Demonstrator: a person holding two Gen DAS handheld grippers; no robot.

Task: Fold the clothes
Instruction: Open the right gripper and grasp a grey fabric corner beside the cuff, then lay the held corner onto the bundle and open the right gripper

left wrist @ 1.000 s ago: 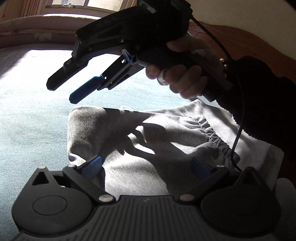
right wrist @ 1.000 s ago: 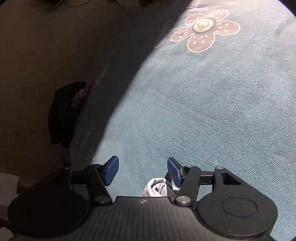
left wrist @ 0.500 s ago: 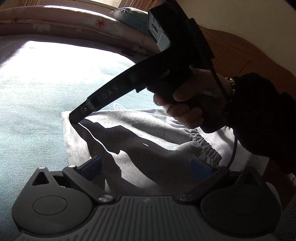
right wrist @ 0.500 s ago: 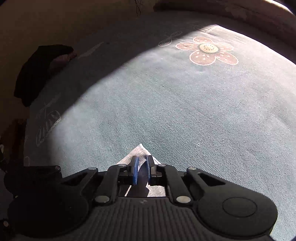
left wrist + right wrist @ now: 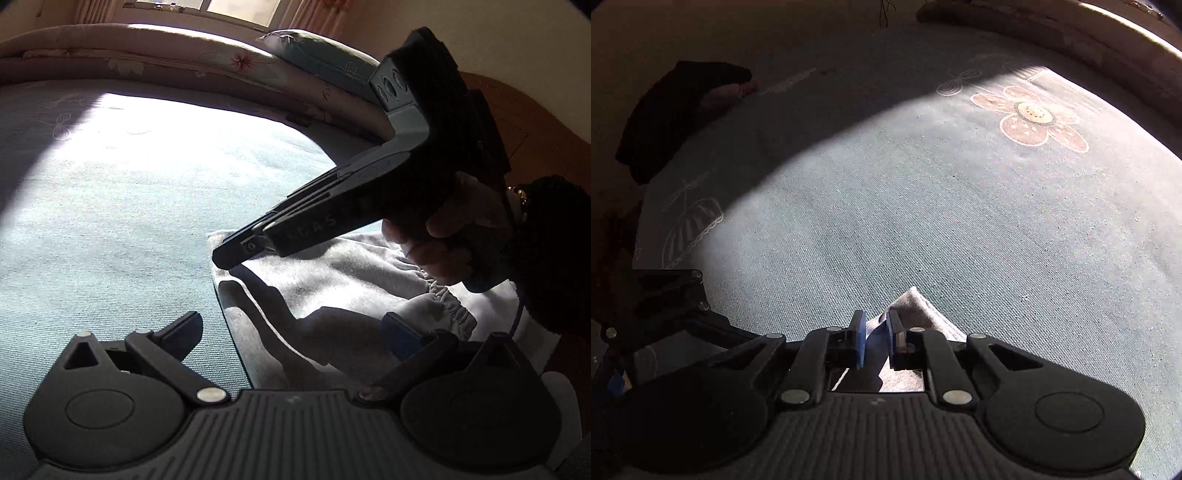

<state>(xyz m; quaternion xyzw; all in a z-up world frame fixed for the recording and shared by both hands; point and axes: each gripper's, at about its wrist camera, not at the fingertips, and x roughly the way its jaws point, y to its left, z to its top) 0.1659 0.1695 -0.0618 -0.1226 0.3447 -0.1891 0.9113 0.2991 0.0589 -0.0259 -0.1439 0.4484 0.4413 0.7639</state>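
Shorts [image 5: 332, 280] lie flat on the bed [image 5: 122, 206], grey, waistband toward you; your right gripper [image 5: 875, 341] is nearly closed on their far corner, probably to lift and fold it. Your left gripper [image 5: 295, 332] hangs wide apart, holding nothing, over the near edge. Shadow hides how much cloth sits between the right pads, and the shorts' near end is cut off.

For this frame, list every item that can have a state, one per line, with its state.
grey garment: lying on the bedspread, partly folded, elastic waistband bunched, one corner pinched.
right gripper: shut on the grey garment's corner, low at the fabric.
left gripper: open, above the near edge of the garment, gripping nothing.
bedspread: spread flat, part sunlit, part shaded.
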